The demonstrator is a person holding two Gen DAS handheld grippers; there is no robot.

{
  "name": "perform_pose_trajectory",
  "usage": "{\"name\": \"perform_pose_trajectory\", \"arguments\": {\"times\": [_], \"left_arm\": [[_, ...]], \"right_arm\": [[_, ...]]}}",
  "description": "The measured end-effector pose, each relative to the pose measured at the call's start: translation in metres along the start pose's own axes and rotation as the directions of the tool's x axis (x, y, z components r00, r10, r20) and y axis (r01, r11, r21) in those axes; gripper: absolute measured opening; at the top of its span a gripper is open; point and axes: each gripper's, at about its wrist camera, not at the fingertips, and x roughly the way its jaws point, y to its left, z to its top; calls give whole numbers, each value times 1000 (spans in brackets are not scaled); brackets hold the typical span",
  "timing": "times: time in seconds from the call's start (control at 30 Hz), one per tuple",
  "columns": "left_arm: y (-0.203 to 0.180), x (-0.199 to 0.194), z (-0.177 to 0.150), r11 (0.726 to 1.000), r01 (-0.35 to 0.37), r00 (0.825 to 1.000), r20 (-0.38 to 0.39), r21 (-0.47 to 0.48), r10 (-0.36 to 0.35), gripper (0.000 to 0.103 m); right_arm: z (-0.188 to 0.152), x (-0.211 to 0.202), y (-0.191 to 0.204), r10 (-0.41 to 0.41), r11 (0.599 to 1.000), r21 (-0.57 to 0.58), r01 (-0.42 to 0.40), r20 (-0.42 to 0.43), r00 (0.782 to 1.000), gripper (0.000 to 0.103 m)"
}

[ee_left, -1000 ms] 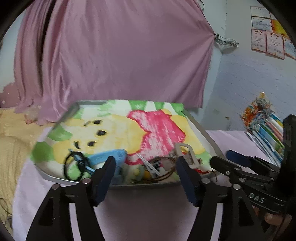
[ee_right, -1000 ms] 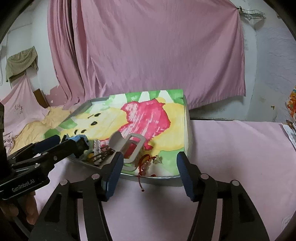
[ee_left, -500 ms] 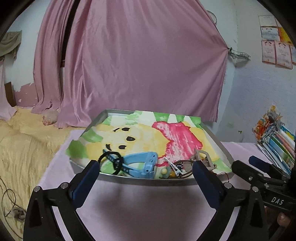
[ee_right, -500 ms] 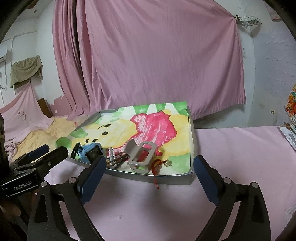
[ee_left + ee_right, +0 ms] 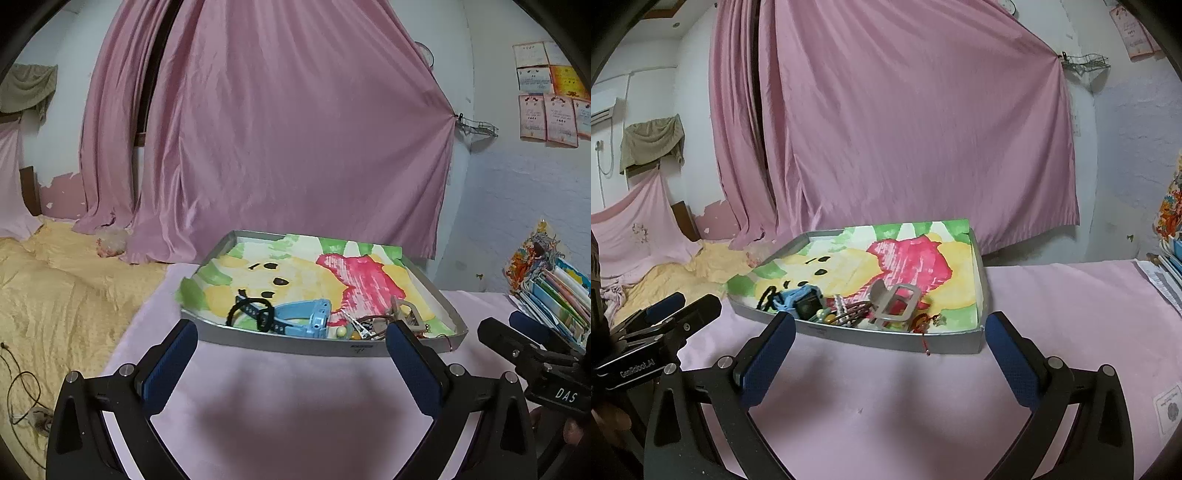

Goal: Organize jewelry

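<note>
A shallow metal tray [image 5: 332, 349] [image 5: 953, 345] lined with a cartoon bear picture rests on the pink surface. Along its near edge lie a blue watch strap [image 5: 303, 318] [image 5: 792, 297], a black hair tie [image 5: 247, 312], a grey buckle strap [image 5: 894, 304] [image 5: 404, 314], brown cord bracelets [image 5: 853, 312] and a red string charm [image 5: 923, 325] hanging over the rim. My left gripper [image 5: 291, 363] stands open in front of the tray, holding nothing. My right gripper [image 5: 886, 352] is open too, just short of the tray's near wall.
Pink cloth covers the surface and a pink curtain [image 5: 295, 129] hangs behind the tray. A yellow blanket [image 5: 55, 295] lies to the left. Stacked colourful books [image 5: 554, 288] stand at the right. A paper label [image 5: 1169, 408] lies near the right edge.
Both grippers have opened wide and drawn back from the tray, which now sits farther away. The jewelry items stay in the tray.
</note>
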Motion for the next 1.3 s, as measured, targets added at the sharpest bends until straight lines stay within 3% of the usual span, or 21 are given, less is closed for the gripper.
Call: {"name": "perform_pose_trajectory", "arguments": {"times": [0.83, 1.3], "left_arm": [[24, -96, -40, 998, -63, 995, 80, -9, 63, 102], [28, -133, -61, 994, -109, 987, 119, -20, 111, 102]], "right_arm": [[-47, -89, 33, 44, 998, -45, -40, 92, 995, 101], [-73, -129, 42, 32, 996, -91, -19, 151, 988, 101]]}}
